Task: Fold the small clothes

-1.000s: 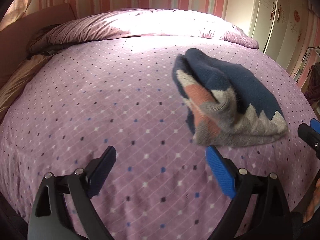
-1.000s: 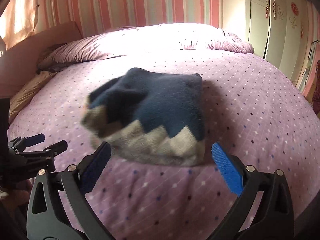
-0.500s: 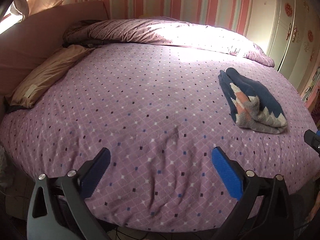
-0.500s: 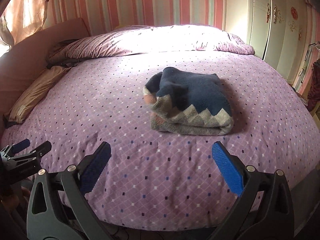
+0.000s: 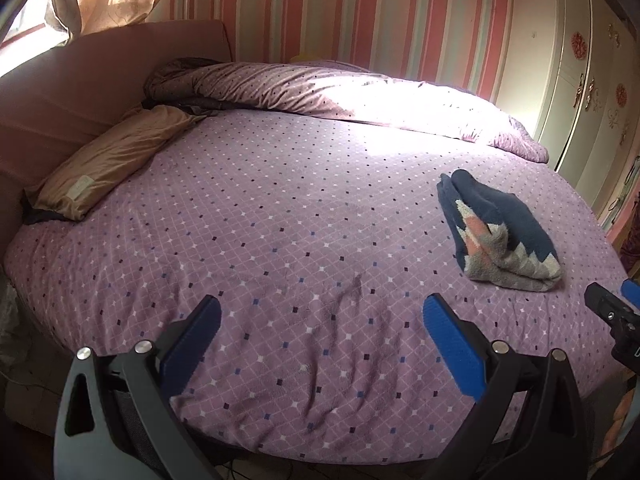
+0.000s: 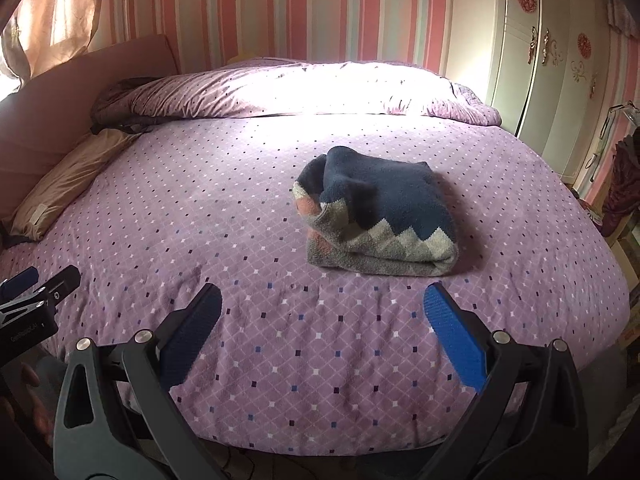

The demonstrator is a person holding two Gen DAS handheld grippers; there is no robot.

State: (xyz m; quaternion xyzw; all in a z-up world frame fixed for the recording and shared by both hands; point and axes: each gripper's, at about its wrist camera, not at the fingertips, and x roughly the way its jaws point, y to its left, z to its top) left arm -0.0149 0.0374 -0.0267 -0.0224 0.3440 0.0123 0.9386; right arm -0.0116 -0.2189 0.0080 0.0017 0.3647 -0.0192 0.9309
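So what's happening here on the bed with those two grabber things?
A person is folding small clothes with a handheld tool in each hand. A navy, grey and pink knitted sweater lies folded into a compact bundle on the purple dotted bedsheet. Neither tool is touching it: the left tool and the right tool are both open, empty and held back near the foot of the bed. A tan pillow and a rumpled duvet lie at the far end.

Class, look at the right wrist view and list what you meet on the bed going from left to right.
Tan pillow → folded knit sweater → white wardrobe, standing beyond the bed's right edge.
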